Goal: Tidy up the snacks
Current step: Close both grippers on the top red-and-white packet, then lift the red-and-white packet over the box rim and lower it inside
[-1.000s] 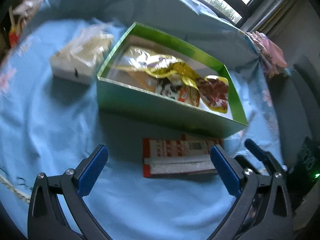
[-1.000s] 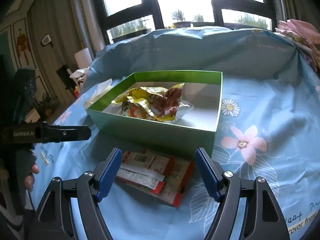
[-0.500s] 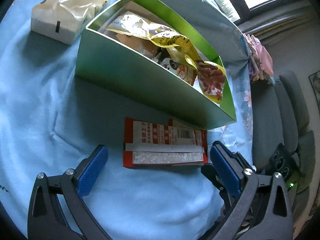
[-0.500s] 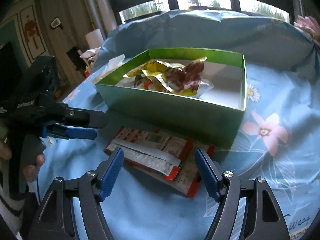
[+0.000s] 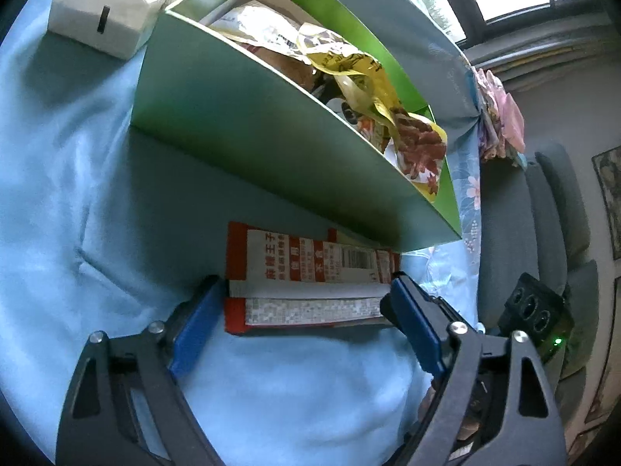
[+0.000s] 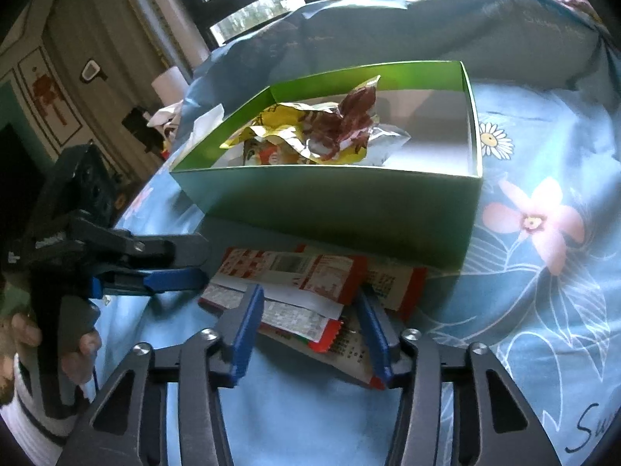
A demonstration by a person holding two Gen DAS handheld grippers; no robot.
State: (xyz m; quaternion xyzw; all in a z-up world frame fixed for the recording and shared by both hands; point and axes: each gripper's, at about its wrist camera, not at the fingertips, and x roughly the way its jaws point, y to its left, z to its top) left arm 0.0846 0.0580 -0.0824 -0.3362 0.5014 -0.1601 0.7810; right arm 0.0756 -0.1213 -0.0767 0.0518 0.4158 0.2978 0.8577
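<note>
A flat red and white snack packet (image 5: 310,264) lies on the blue cloth in front of the green box (image 5: 252,136). My left gripper (image 5: 306,291) straddles it lengthwise, jaws closing, a blue pad at each end. In the right wrist view two such packets are stacked, the upper packet (image 6: 295,272) over a lower one (image 6: 392,283). My right gripper (image 6: 310,310) is closing around their near edge, and I cannot tell whether the pads press. The left gripper (image 6: 194,268) comes in from the left. Crumpled yellow snack bags (image 6: 322,132) fill the green box (image 6: 330,202).
A white tissue pack (image 5: 97,19) sits beyond the box's left corner. The flowered blue cloth (image 6: 535,225) covers the table and rises in a fold behind the box. A grey sofa (image 5: 512,233) stands off the right edge. A person's hand (image 6: 81,349) holds the left gripper.
Both grippers have come down and closer to the packets. Their jaws, wide before, have narrowed around the packets. The left gripper has rolled, so the box looks tilted.
</note>
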